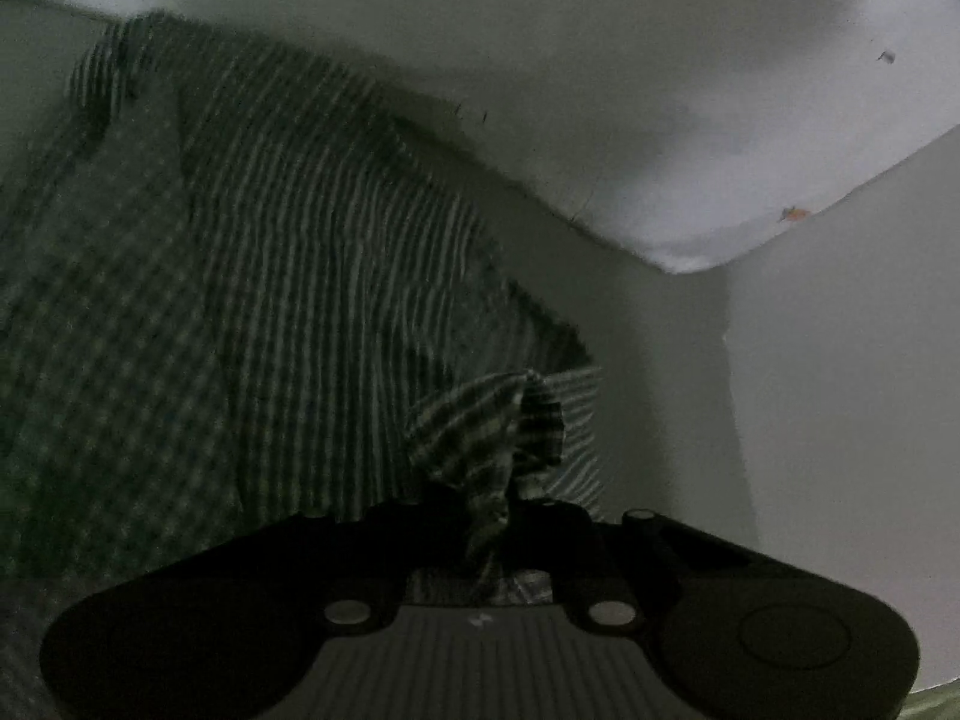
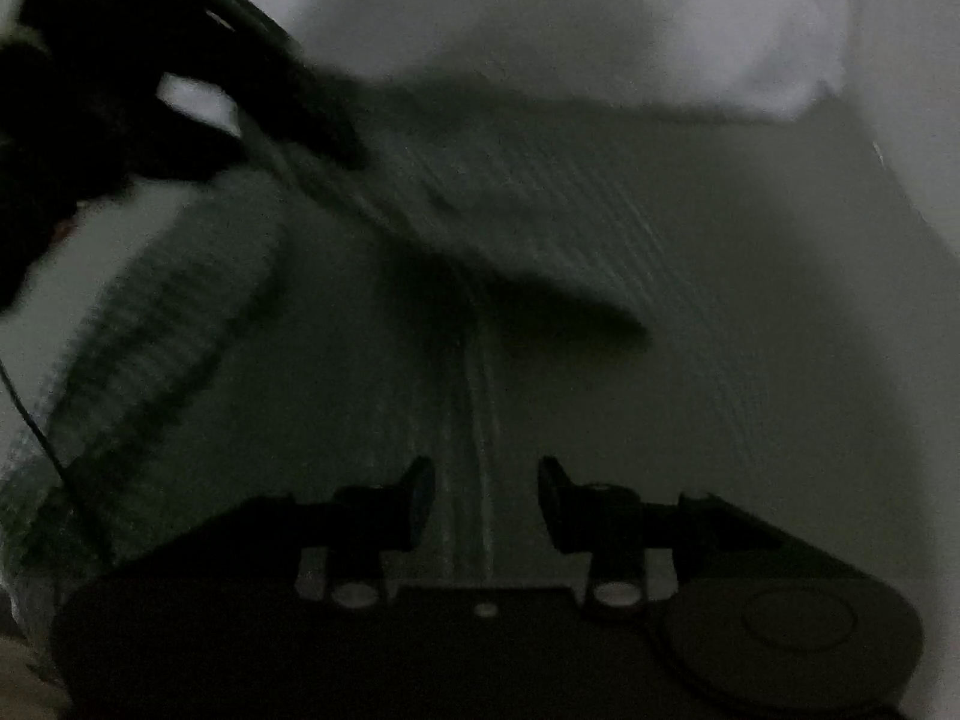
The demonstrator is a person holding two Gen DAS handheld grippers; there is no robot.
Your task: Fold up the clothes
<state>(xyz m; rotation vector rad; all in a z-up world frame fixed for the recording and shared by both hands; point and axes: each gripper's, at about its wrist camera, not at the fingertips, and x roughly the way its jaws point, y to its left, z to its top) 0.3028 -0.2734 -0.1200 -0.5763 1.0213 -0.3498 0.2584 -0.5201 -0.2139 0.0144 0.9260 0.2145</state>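
- Left wrist view: the left gripper (image 1: 501,516) is sitting at six o'clock, its jaws clenching a bunched corner of the striped garment (image 1: 288,276), which is poking up between them.
- The garment's body is spreading from nine o'clock up towards eleven o'clock over a pale surface (image 1: 660,372).
- A white wall (image 1: 600,60) is filling twelve to three o'clock.
- Right wrist view: dim and blurred; the right gripper (image 2: 486,510) is sitting at six o'clock, jaws standing apart and pressing on nothing, with a fold of the striped garment (image 2: 480,396) lying in line with the gap.
- The cloth is stretching from the centre towards one o'clock and down to eight o'clock.
- The left gripper (image 2: 312,138) is reaching in from ten o'clock, meeting the cloth's upper edge.
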